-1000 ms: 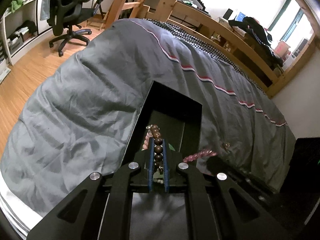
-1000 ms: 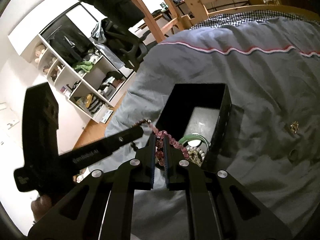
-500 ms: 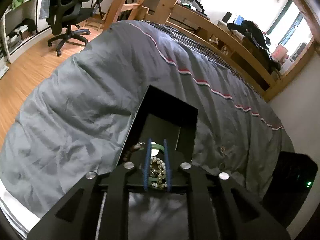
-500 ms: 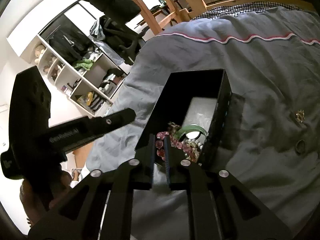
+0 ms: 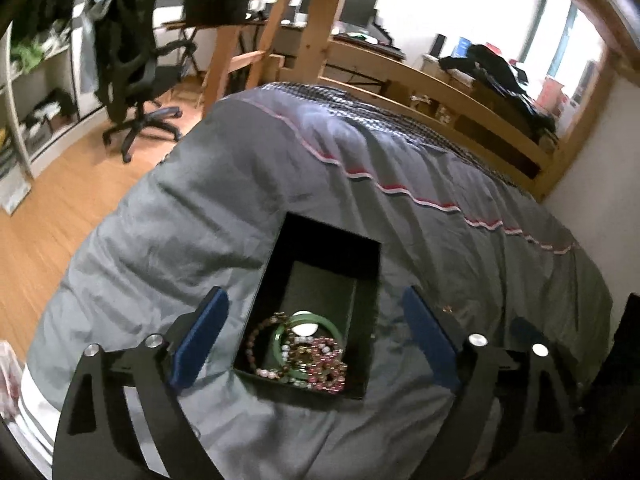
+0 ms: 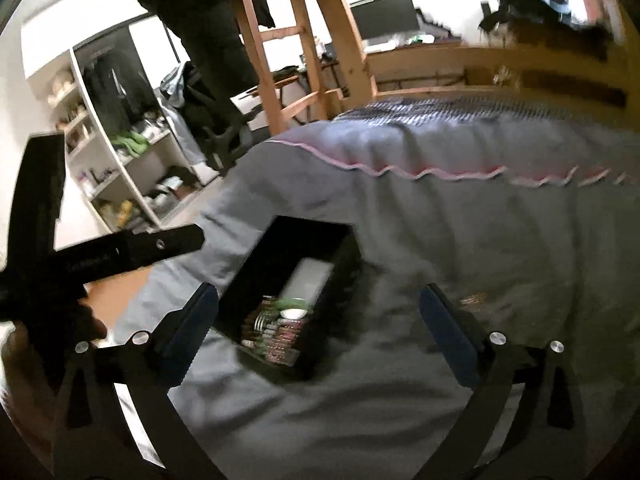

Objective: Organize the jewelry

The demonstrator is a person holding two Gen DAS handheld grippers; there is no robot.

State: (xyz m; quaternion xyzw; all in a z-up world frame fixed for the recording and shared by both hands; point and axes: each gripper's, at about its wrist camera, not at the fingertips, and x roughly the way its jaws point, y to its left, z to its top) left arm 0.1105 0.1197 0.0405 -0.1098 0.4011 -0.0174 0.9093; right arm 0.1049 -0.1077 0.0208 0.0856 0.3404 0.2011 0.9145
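A black open box sits on the grey bed cover. In its near end lie a green bangle, a brown bead bracelet, a pink bead bracelet and a pale bead string. My left gripper is open and empty, above the box's near end. My right gripper is open and empty, over the same box, with the jewelry blurred inside. A small gold piece lies on the cover right of the box; it also shows blurred in the right wrist view.
The left gripper's black body shows at the left of the right wrist view. A wooden bed rail runs behind the bed. An office chair and shelves stand on the wooden floor to the left.
Both grippers opened wide and drew back. The brown bracelet left the left gripper and the pink bracelet left the right one; both now lie in the box.
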